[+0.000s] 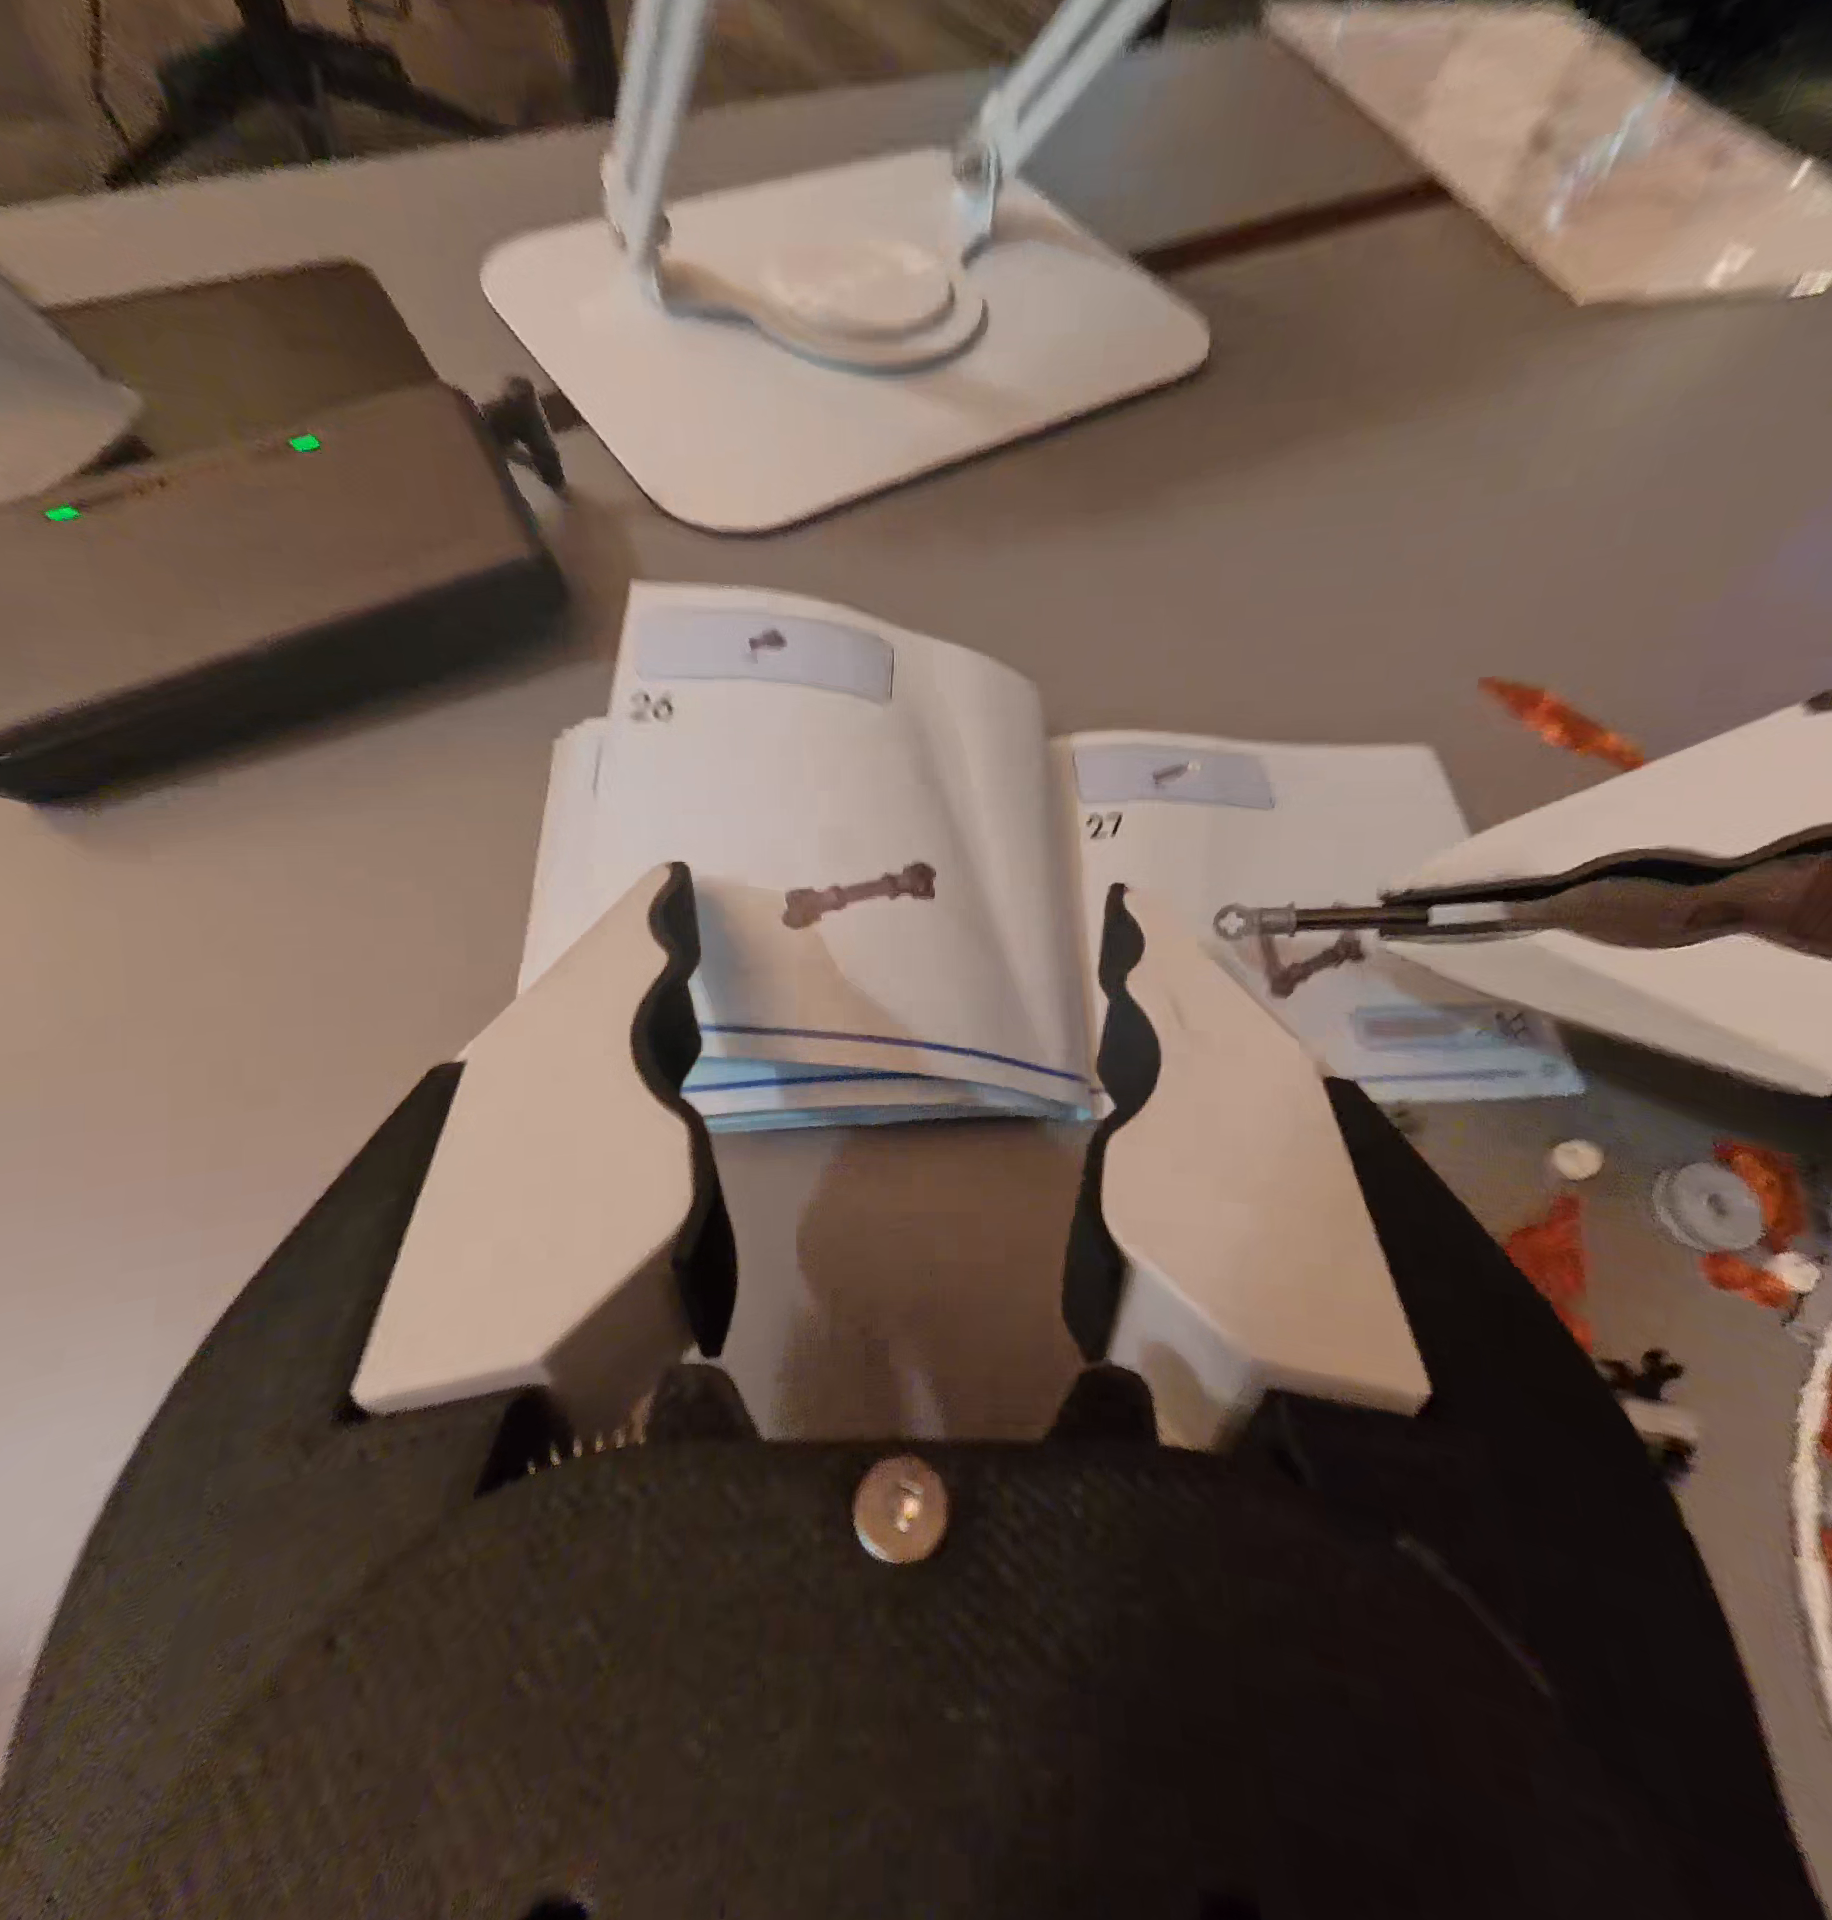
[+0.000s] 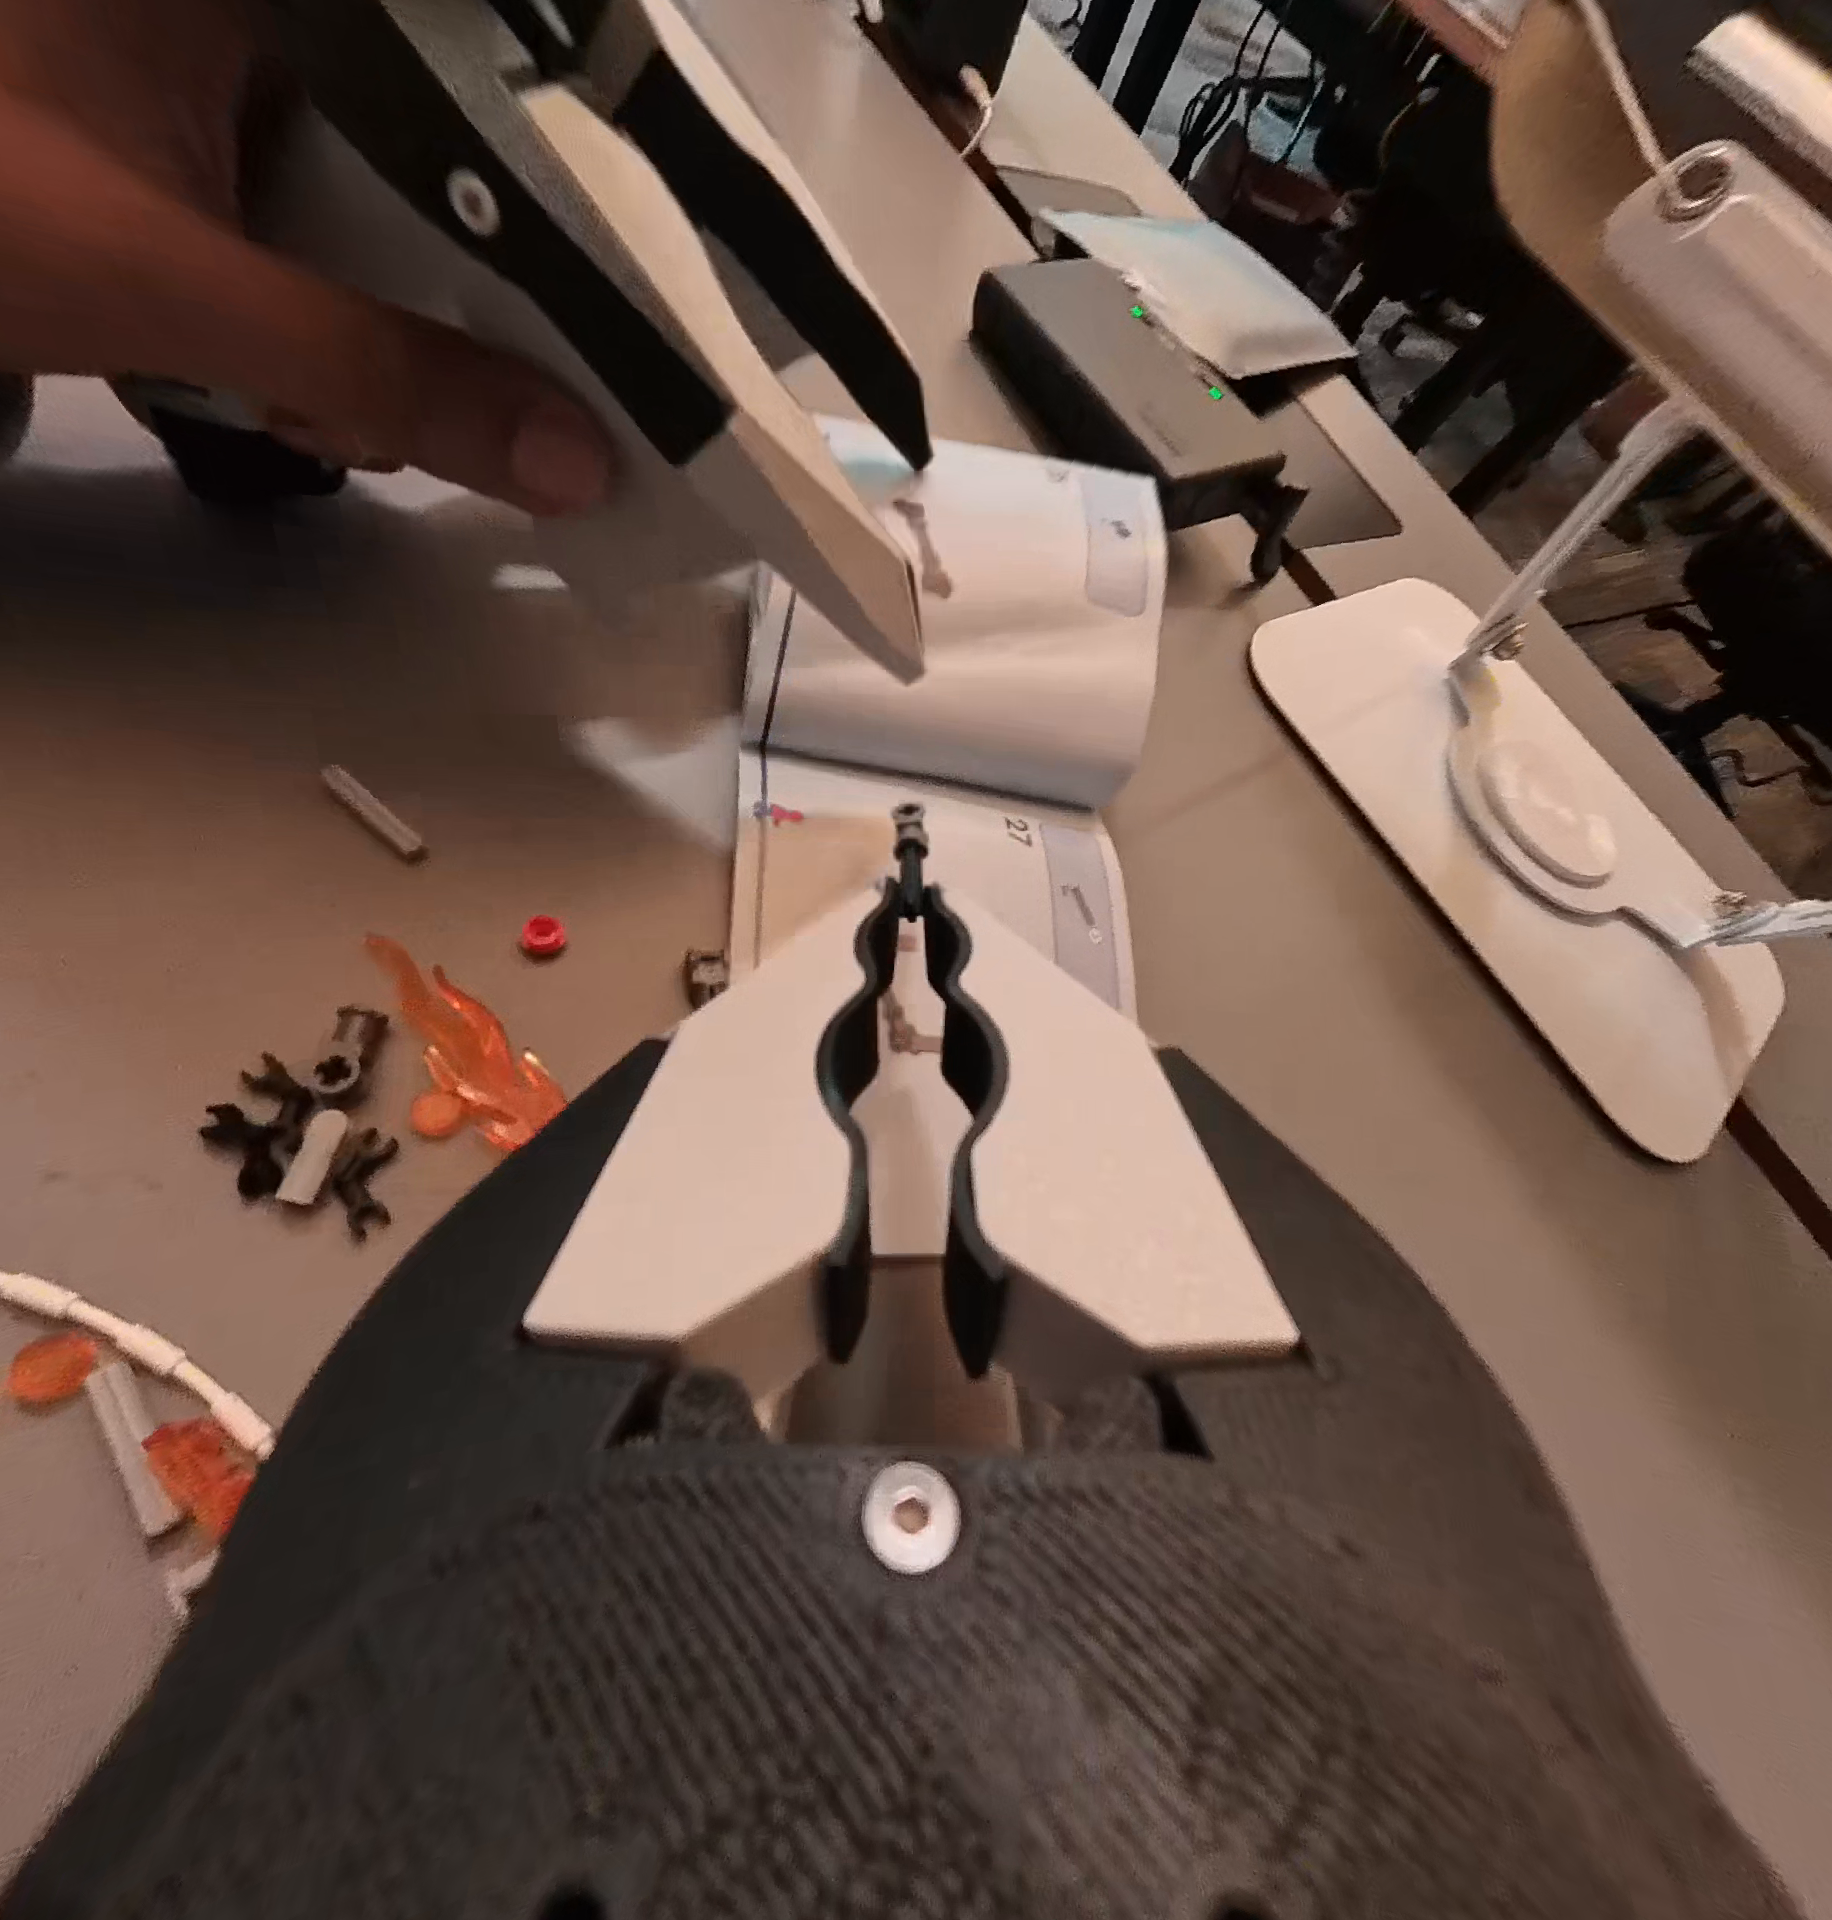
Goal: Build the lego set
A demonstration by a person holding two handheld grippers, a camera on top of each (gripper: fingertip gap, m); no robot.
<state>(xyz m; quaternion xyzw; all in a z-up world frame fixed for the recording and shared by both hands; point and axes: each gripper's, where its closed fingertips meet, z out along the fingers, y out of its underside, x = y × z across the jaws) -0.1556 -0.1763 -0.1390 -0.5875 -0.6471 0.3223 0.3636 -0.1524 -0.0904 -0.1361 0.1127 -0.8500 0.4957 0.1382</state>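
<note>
The left tool [image 1: 896, 894] hovers wide open and empty over the open instruction booklet [image 1: 891, 831]. The right tool [image 2: 907, 894] is pinched shut on a thin dark lego rod [image 2: 908, 842] above the booklet's right-hand page. Loose orange pieces [image 2: 476, 1060] lie on the surface beside the booklet.

Table [image 1: 1411, 499]: booklet [image 1: 850, 790], scattered lego pieces [image 2: 299, 1122].

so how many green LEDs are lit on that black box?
2. In the left wrist view, one LED sits toward the far end of the box top, the other LED nearer its left end.
</note>
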